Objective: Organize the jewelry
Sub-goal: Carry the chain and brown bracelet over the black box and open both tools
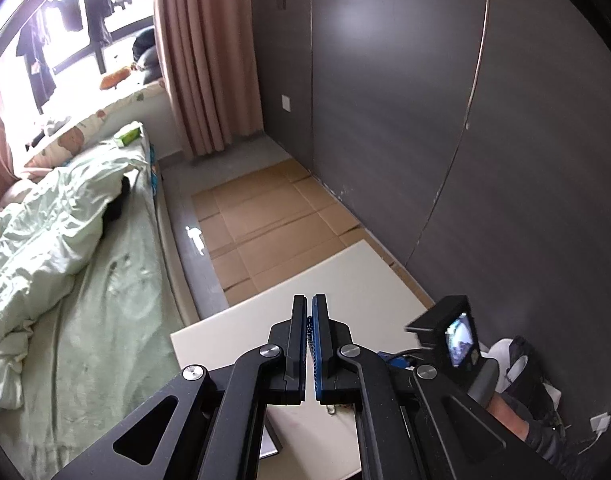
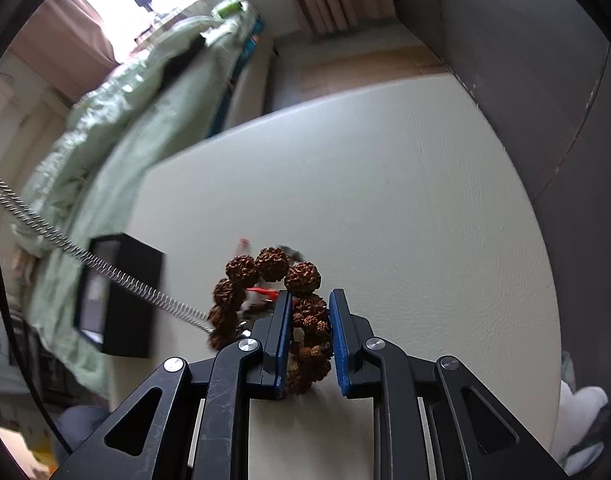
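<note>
Bed (image 1: 85, 280) with rumpled pale green bedding fills the space well to the left of my left claw (image 1: 310, 312), and the dark grey wardrobe wall (image 1: 425, 120) rises to its right. Flattened brown cardboard (image 1: 265, 220) covers the floor ahead of that claw. The cream-white desk (image 2: 385, 200) spreads out under and ahead of both claws. My left claw is pressed together, its blue pads pinching a thin dark beaded strand that I cannot identify. In the right wrist view, a black box-shaped device (image 2: 117, 300) sits to the left of my right claw (image 2: 311, 300), and a coiled metal spring (image 2: 105, 270) runs across in front of it. My right claw pinches the brown bracelet of rough knobbly seed beads (image 2: 265, 276); its lower beads sit between the blue pads, while the loop stands upright ahead and left of the claw.
</note>
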{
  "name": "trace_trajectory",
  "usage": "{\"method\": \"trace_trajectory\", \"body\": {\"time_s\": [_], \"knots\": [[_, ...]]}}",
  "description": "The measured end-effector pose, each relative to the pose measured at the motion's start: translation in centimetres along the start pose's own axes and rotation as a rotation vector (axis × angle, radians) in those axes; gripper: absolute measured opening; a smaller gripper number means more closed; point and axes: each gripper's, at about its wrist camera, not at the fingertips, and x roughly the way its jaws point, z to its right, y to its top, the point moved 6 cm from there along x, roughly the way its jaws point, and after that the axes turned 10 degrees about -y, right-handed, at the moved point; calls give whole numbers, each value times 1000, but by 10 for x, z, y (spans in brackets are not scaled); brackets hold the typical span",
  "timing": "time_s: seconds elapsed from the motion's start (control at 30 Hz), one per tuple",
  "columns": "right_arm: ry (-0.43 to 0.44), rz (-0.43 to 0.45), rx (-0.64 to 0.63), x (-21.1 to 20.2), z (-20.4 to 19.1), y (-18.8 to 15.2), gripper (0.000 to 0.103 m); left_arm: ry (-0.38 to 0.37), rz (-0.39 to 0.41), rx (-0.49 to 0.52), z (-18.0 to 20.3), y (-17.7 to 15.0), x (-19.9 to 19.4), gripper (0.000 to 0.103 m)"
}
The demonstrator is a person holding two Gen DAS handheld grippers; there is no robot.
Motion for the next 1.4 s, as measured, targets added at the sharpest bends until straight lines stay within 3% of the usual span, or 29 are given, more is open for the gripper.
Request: {"method": "trace_trajectory", "body": {"time_s": [0.27, 0.6, 0.9, 1.13, 1.4], "knots": [[120, 178, -6, -67, -6, 0, 20, 43, 55, -4, -11, 9, -31, 2], [178, 278, 19, -99, -9, 9, 20, 80, 118, 13, -13, 28, -78, 2], [233, 327, 6, -118, -33, 19, 20, 126, 170, 57, -1, 45, -122, 2], [276, 350, -43, -135, -69, 26, 20, 195, 192, 45, -21, 50, -150, 2], [296, 355, -78, -138, -91, 32, 20, 211, 192, 9, -45, 37, -158, 2]]}}
